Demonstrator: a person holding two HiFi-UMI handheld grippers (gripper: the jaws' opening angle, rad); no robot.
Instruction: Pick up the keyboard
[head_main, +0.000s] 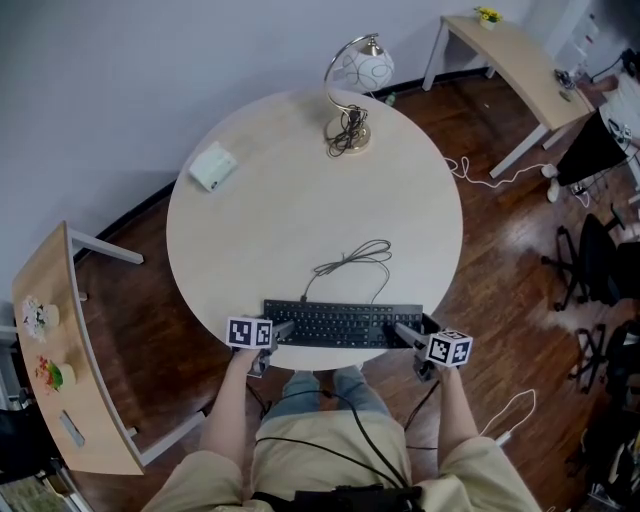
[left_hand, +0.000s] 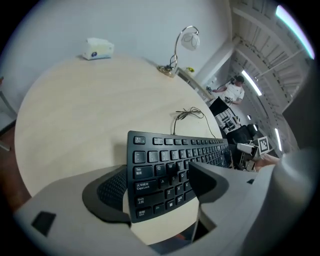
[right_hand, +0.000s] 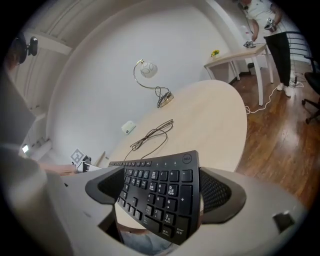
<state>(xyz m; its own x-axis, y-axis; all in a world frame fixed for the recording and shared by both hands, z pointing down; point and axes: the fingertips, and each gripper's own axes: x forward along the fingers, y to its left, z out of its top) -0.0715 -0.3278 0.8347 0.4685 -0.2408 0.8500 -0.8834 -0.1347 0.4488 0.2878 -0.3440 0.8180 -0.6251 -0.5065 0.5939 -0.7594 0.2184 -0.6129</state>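
Looped cable (head_main: 350, 262) just behind keyboard (head_main: 342, 323)

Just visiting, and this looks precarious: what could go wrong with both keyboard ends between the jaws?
1. The left gripper and right gripper each pinch only a short end of the keyboard; uneven lifting could twist it loose.
2. It lies at the near edge of the table, so a slip could drop it off.
3. Its cable lies looped on the table and may drag or snag.

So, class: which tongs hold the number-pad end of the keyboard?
The right tongs: the keyboard shows its number pad between them; the left tongs hold the Tab and Caps Lock end.
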